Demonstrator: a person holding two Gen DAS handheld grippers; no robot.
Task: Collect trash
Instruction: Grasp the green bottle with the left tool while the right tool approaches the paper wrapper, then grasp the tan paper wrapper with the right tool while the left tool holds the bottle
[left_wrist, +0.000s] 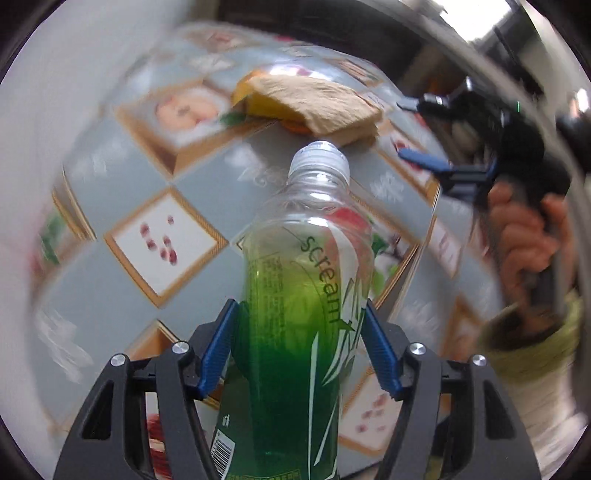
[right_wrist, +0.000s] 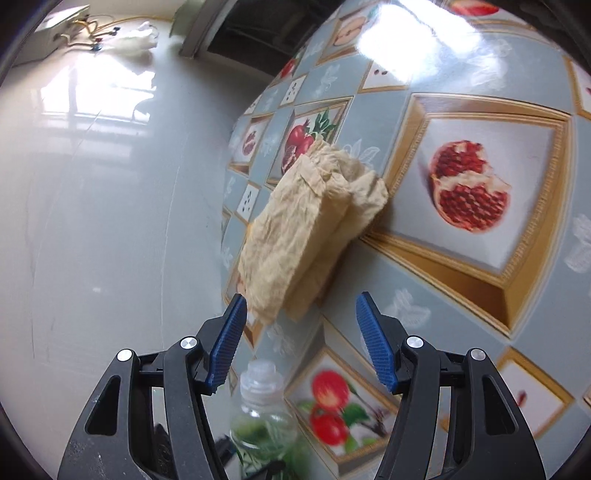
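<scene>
Two pieces of trash on view, catalogued left to right.

Item one: left gripper (left_wrist: 299, 343), clenched on a plastic bottle (left_wrist: 295, 332) at mid-body, one blue pad against each side. Clear shell, green label, green liquid in the lower part, ribbed cap (left_wrist: 319, 157) on. Long axis runs straight out along the fingers, cap end pointing away from the tool, base end back toward the camera. Appears lifted clear of the tablecloth (left_wrist: 122, 288), though the blur of the left view leaves this uncertain.

Item two: crumpled paper napkin (right_wrist: 306, 225), tan, folded into a thick wad, lying on the fruit-print tablecloth just ahead of the right gripper (right_wrist: 301, 343). Long axis runs from near the left fingertip away and to the right. In the left view something orange (left_wrist: 258, 105) shows beneath it; what it is cannot be told.

Right gripper: released, jaws standing wide and holding nothing, left pad close to the napkin's near corner, no contact evident.

Progress, as judged: bottle secured but not yet deposited; napkin not yet grasped. No bin appears in either view.
</scene>
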